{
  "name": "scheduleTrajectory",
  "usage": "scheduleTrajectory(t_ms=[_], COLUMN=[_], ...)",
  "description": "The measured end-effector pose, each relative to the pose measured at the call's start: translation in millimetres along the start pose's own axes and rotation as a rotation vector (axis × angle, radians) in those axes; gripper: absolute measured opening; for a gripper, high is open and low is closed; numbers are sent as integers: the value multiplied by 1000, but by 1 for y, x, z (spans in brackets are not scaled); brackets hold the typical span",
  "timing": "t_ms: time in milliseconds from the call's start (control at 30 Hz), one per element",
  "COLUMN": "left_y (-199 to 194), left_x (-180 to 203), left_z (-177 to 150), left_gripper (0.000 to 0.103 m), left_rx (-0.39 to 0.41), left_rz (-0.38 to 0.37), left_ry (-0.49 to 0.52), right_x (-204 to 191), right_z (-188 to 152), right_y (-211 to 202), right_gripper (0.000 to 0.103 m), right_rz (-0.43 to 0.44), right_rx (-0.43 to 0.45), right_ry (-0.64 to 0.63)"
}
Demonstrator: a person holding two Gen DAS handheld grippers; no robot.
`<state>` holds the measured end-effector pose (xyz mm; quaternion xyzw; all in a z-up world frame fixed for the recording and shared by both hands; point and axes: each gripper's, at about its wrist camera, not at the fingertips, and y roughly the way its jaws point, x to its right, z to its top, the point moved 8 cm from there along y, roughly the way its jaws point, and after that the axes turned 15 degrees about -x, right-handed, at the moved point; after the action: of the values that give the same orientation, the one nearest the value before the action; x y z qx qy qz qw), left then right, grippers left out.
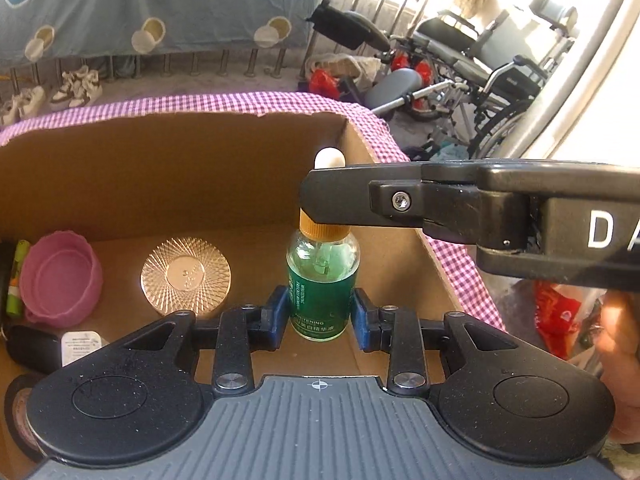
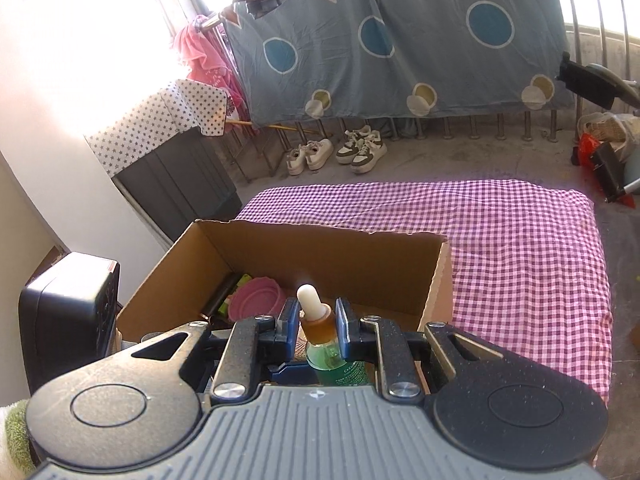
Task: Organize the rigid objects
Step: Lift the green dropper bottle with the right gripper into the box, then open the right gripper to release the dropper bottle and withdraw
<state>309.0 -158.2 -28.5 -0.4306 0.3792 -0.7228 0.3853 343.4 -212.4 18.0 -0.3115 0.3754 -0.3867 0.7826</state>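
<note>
A green glass dropper bottle (image 1: pixel 322 280) with an amber collar and a white rubber bulb stands upright inside the open cardboard box (image 1: pixel 160 168), near its right wall. My left gripper (image 1: pixel 320 308) is shut on the bottle's lower body, its blue pads pressed to both sides. My right gripper reaches in from the right; its black finger (image 1: pixel 340 192) crosses the bottle's neck. In the right wrist view, my right gripper (image 2: pixel 317 320) is shut on the amber collar of the bottle (image 2: pixel 332 364), above the box (image 2: pixel 320 248). Whether the bottle rests on the box floor I cannot tell.
In the box lie a pink cup (image 1: pixel 60 280), a round golden lid (image 1: pixel 186 276), a green stick-like item (image 1: pixel 18 276) and a black item with a white label (image 1: pixel 36 352). The box sits on purple checked cloth (image 2: pixel 520 260). A black device (image 2: pixel 68 320) stands left of it.
</note>
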Motion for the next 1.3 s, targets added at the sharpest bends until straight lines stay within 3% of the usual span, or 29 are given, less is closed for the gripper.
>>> scheduleTrajectory(t_ms=[233,733,800,867,1033,1133,1233,1300], left_y=[6,5,2,-3,-29,-53,-81,-99], left_x=[-12,-5,-3,0,8,9,8,6], left_z=[-1,3,2,0,-10,-22,-43,-60], left_gripper=[32,36,41,53,69,73,80,85], left_rx=[-54,-23,-6,14,85,126,168,200], left_rz=[-54,-7,15,28,17,-5,-19,-22], left_ry=[-68,-27,-5,13,49,55,78,92], right_x=[3,3,3,2,-7,-16,-32,-43], right_z=[-1,-8,-8,-12,-27,-40,-62,-79], right_y=[9,0,-6,-14,-45,-69,-90,-98], right_gripper=[11,11,11,12,13,14,23,35], right_rz=[-15,-22,-14,2,26,57,92,104], right_rx=[-2,7,17,33,84,126,175,192], right_ry=[-22,-7,6,23,73,125,161,179])
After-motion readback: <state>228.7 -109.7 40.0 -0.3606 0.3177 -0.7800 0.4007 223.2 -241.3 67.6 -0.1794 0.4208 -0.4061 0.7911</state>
